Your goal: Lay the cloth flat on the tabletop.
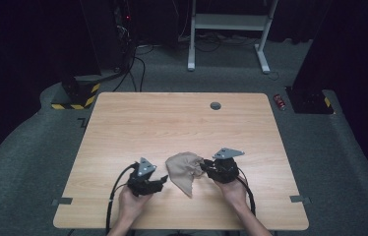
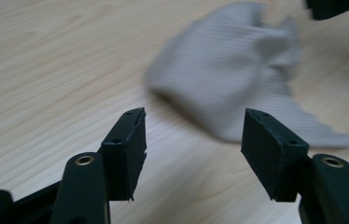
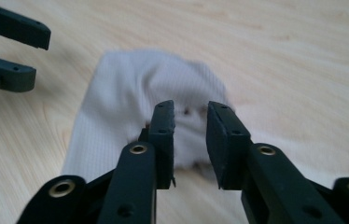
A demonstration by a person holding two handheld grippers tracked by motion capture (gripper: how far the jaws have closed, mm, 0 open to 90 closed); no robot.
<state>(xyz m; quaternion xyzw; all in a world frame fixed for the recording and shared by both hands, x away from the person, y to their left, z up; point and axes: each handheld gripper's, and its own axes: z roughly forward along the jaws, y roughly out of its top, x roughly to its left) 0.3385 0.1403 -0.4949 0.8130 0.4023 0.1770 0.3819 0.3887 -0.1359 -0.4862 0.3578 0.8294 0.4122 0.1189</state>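
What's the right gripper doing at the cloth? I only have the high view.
Observer: The right gripper has its jaws slightly apart, tips over the cloth. I see no fold pinched between the pads.
Operator: Left one?
Observer: The left gripper is wide open over the table, and the cloth lies ahead of its jaws, untouched.
Operator: Fabric?
Observer: Ribbed knit, beige, crumpled.
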